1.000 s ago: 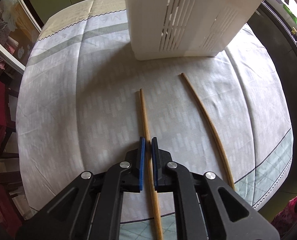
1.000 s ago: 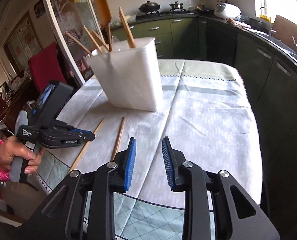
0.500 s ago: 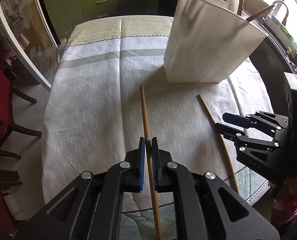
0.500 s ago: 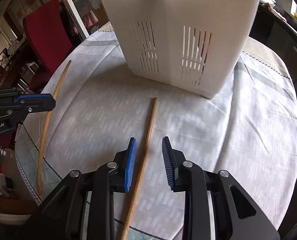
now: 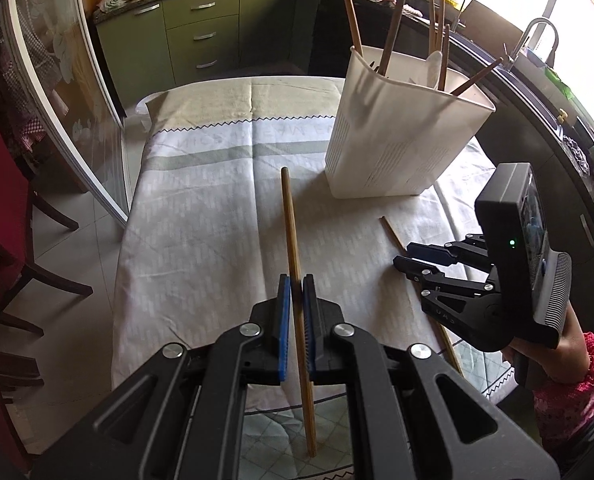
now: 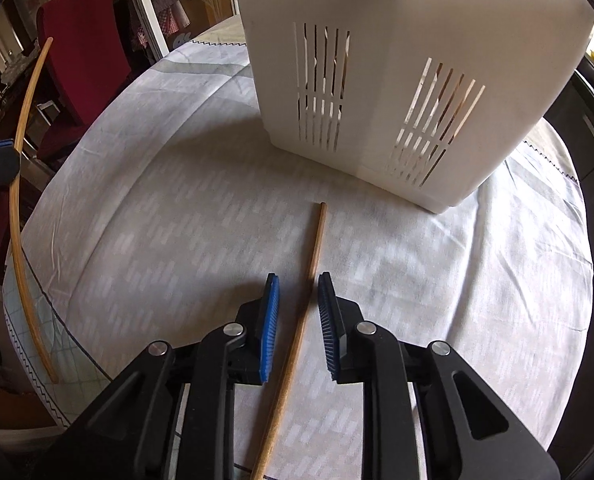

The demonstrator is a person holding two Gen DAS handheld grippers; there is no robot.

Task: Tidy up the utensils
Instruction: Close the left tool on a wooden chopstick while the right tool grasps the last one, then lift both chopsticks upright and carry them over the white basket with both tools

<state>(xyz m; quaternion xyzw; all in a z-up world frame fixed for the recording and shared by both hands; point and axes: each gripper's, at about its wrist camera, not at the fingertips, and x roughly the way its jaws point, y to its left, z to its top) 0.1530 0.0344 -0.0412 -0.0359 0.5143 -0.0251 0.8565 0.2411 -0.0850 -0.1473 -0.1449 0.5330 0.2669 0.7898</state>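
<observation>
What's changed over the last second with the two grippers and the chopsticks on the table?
The left gripper, shut on its chopstick throughout, has lifted it off the tablecloth. The right gripper moved in from above the table's edge and now straddles the second chopstick, jaws open, not yet gripping. That chopstick and the white utensil holder stayed put.
</observation>
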